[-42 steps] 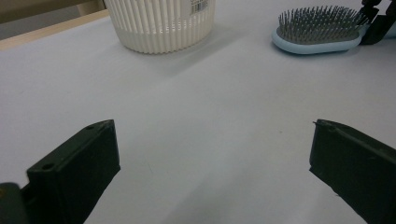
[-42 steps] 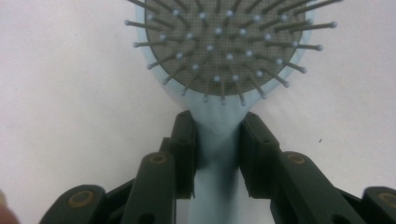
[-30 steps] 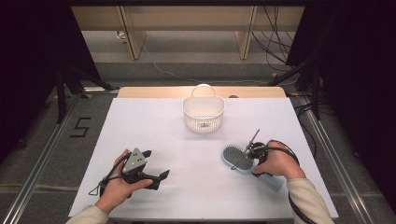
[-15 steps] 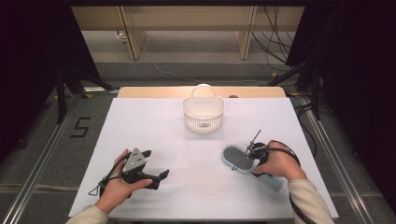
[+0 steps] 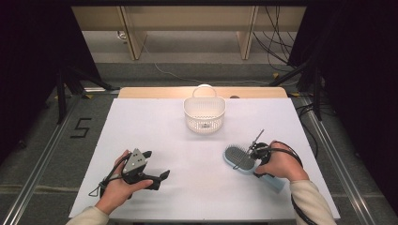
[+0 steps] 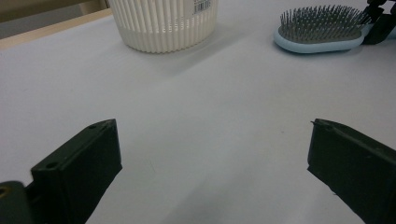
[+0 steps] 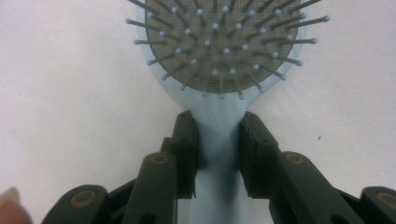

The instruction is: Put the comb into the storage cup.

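A light blue hairbrush (image 5: 237, 158) with grey bristles lies bristles up on the white table (image 5: 155, 126), right of centre. My right gripper (image 5: 257, 157) is shut on its neck; in the right gripper view both jaws press the blue handle (image 7: 218, 140) just below the bristle pad (image 7: 224, 42). A white ribbed basket (image 5: 204, 114) stands at the back middle of the table. My left gripper (image 5: 159, 179) rests low at the front left, jaws open wide with nothing between them. In the left gripper view the basket (image 6: 163, 23) and the hairbrush (image 6: 320, 30) lie ahead.
A wooden strip (image 5: 150, 92) borders the table's far edge. Metal rails (image 5: 42, 164) run along both sides on the floor, with cables (image 5: 277, 42) at the back right. A "5" mark (image 5: 80, 127) sits on the floor at left.
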Demonstrator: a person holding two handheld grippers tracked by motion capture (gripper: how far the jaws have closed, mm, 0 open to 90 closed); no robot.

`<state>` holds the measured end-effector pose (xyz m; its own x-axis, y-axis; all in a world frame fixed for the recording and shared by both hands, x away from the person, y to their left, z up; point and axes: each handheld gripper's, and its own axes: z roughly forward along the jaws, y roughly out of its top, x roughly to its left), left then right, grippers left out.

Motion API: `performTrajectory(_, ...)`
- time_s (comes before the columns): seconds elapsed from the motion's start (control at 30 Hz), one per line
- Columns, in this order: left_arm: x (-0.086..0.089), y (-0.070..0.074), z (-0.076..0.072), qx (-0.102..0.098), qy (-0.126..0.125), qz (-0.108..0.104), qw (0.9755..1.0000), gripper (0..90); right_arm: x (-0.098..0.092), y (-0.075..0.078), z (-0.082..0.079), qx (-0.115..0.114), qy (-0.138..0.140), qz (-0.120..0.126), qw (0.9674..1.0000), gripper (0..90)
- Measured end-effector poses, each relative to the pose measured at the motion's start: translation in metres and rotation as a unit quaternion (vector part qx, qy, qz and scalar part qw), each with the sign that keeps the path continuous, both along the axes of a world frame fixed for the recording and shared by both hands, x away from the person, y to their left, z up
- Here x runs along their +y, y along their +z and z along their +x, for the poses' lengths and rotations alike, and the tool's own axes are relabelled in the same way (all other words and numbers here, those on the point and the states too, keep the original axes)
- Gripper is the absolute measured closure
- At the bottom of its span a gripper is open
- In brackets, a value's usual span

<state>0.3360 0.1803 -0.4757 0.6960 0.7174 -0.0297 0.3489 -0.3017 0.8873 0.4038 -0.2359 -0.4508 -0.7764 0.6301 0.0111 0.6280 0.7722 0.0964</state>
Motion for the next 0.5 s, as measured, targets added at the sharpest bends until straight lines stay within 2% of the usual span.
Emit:
performTrajectory(0.3, -0.0006, -0.0005, 0.0007, 0.002, 0.002, -0.001, 1.0000, 2.2, -0.0035, 0.0021, -0.0017, -0.007, -0.006, 0.019, 0.9998, 70.5)
performTrajectory(0.5, 0.0005, -0.0001, 0.0010, 0.001, 0.007, -0.002, 1.0000, 2.2, -0.0060, 0.0068, -0.0035, -0.021, -0.009, 0.028, 0.9993, 70.5)
